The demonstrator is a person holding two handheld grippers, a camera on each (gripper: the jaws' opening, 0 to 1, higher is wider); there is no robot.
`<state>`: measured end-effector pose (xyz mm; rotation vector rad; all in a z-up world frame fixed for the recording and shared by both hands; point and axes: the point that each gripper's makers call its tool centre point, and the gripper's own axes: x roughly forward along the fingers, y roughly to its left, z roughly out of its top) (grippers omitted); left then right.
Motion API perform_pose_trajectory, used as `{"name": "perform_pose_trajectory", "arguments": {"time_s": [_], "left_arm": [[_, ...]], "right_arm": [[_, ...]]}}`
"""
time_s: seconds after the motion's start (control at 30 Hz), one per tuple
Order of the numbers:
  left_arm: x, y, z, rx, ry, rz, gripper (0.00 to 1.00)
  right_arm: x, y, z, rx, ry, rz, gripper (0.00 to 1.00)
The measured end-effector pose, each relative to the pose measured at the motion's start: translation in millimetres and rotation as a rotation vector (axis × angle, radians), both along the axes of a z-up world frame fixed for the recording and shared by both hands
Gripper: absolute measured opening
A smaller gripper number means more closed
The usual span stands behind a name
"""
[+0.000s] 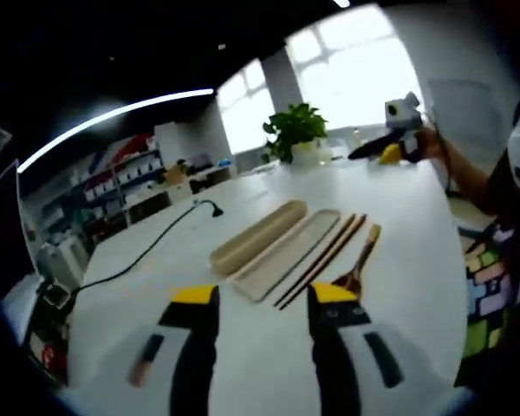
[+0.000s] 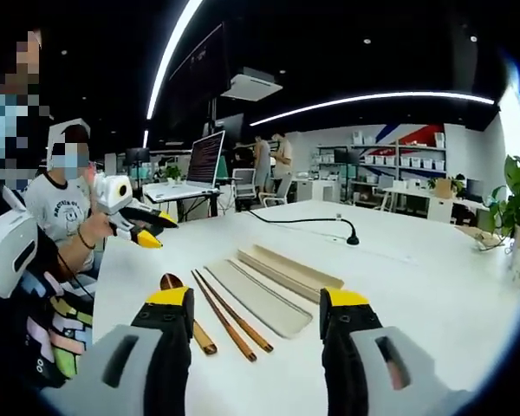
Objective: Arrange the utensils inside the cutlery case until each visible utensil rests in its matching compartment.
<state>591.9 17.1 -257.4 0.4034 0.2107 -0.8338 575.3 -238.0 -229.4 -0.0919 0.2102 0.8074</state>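
The open case (image 2: 262, 299) lies on the white table (image 2: 416, 269) just ahead of the right gripper (image 2: 258, 308), between its wide, empty jaws. Its lid (image 2: 288, 269) lies just beyond; chopsticks (image 2: 231, 318) and spoon (image 2: 189, 319) lie toward the left jaw. The left gripper (image 1: 262, 296) is also spread wide, empty, with case (image 1: 288, 253), chopsticks (image 1: 322, 260) and spoon (image 1: 360, 259) ahead.

On white table (image 2: 433, 286): 2 chopsticks (image 2: 230, 321), 1 wooden spoon (image 2: 191, 325), 2 beige case halves – 1 tray (image 2: 262, 297), 1 lid (image 2: 288, 269); 1 potted plant (image 1: 296, 132) at far end.
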Motion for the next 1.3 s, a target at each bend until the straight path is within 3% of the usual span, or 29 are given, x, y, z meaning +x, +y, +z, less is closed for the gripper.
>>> {"name": "perform_pose_trajectory", "arguments": {"time_s": [0.23,0.33,0.83,1.0,1.1,1.3], "left_arm": [[6.5,-12,-11.8,0.113,0.007,-0.056,0.42],[9.6,-16,-16.9,0.139,0.035,-0.074,0.41],[14.1,-24,-37.1,0.281,0.057,-0.135,0.41],[18.4,-25,-42.5,0.301,0.058,-0.137,0.4],[20.4,-25,-42.0,0.285,0.072,-0.124,0.31],[17.7,-27,-47.6,0.263,0.122,-0.135,0.26]], "right_arm": [[5,4,-15.5,-0.03,0.048,0.024,0.6],[6,8,-18.5,-0.034,0.053,0.036,0.59],[9,6,-39.6,-0.054,0.125,0.059,0.56],[12,2,-52.9,-0.092,0.149,0.041,0.54],[12,1,-59.3,-0.12,0.161,0.051,0.54],[15,2,-60.6,-0.103,0.168,0.048,0.5]]}}
